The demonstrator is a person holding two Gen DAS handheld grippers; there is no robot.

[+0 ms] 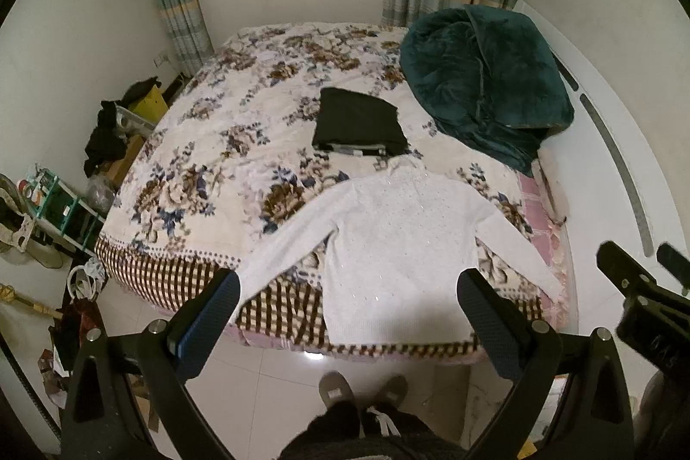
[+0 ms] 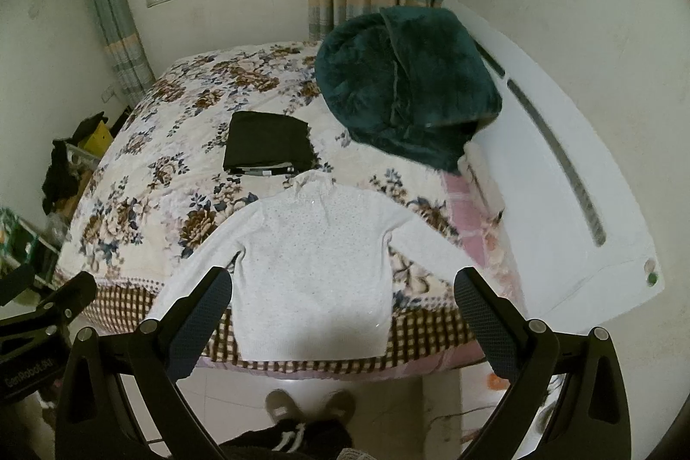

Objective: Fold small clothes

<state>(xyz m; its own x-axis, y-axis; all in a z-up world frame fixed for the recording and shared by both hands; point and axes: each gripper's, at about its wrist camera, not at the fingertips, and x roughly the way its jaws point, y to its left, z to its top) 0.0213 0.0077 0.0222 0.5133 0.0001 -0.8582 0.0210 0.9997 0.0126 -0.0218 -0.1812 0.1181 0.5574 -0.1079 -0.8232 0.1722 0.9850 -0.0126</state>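
A small white long-sleeved sweater (image 1: pixel 396 244) (image 2: pixel 319 257) lies flat on the near edge of the bed, sleeves spread, hem hanging slightly over the edge. Behind its collar sits a folded black garment (image 1: pixel 360 123) (image 2: pixel 267 145). My left gripper (image 1: pixel 349 287) is open, held above the floor in front of the sweater's hem, holding nothing. My right gripper (image 2: pixel 343 287) is also open and empty, held at a similar height before the hem. In the left wrist view the right gripper (image 1: pixel 642 270) shows at the right edge.
The bed has a floral blanket (image 1: pixel 224 141) (image 2: pixel 164 167) with a checked border. A dark green plush blanket (image 1: pixel 487 89) (image 2: pixel 409 85) is heaped at the far right beside the white headboard (image 2: pixel 560 175). Clutter (image 1: pixel 64 210) lines the left floor. A person's shoes (image 1: pixel 362 391) stand on the tiles.
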